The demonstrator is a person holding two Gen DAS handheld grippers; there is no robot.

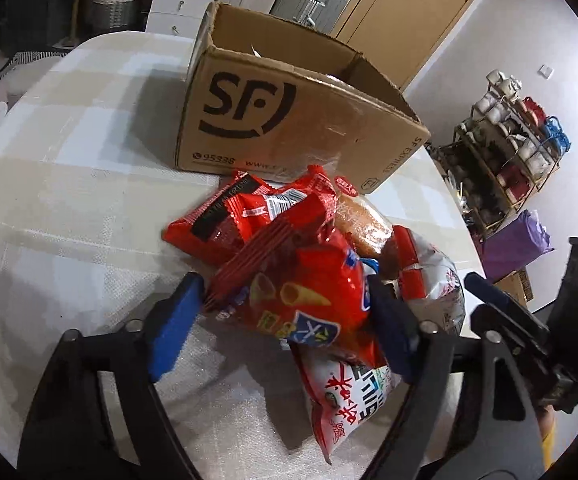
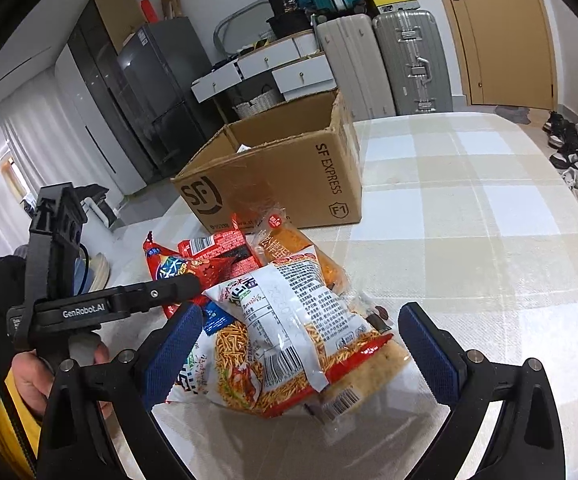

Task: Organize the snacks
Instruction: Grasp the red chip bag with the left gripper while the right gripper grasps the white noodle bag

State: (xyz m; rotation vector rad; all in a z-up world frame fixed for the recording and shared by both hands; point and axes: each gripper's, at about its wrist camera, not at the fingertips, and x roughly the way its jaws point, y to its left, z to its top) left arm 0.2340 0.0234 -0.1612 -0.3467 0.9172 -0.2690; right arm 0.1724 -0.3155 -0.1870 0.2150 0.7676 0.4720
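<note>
A pile of snack packets lies on the plaid-clothed table (image 2: 469, 208) in front of an open cardboard SF box (image 1: 289, 120) (image 2: 289, 176). My left gripper (image 1: 283, 286) straddles the top red cone-snack bag (image 1: 301, 280), and its blue pads (image 1: 173, 328) touch both sides of the bag. My right gripper (image 2: 301, 312) stands wide open around a white and orange noodle-snack bag (image 2: 289, 320), and the right pad is clear of it. Behind these lie a second red packet (image 1: 225, 216) and a wrapped cake (image 2: 289, 244). The right gripper's finger (image 1: 489, 304) shows at the right of the left wrist view.
The table's edge runs close behind the box and along the pile's left side. Beyond it stand suitcases (image 2: 409, 60), white drawers (image 2: 281, 68), a dark fridge (image 2: 157, 92) and a shoe rack (image 1: 509, 148). A person's hand (image 2: 33, 376) holds the left gripper.
</note>
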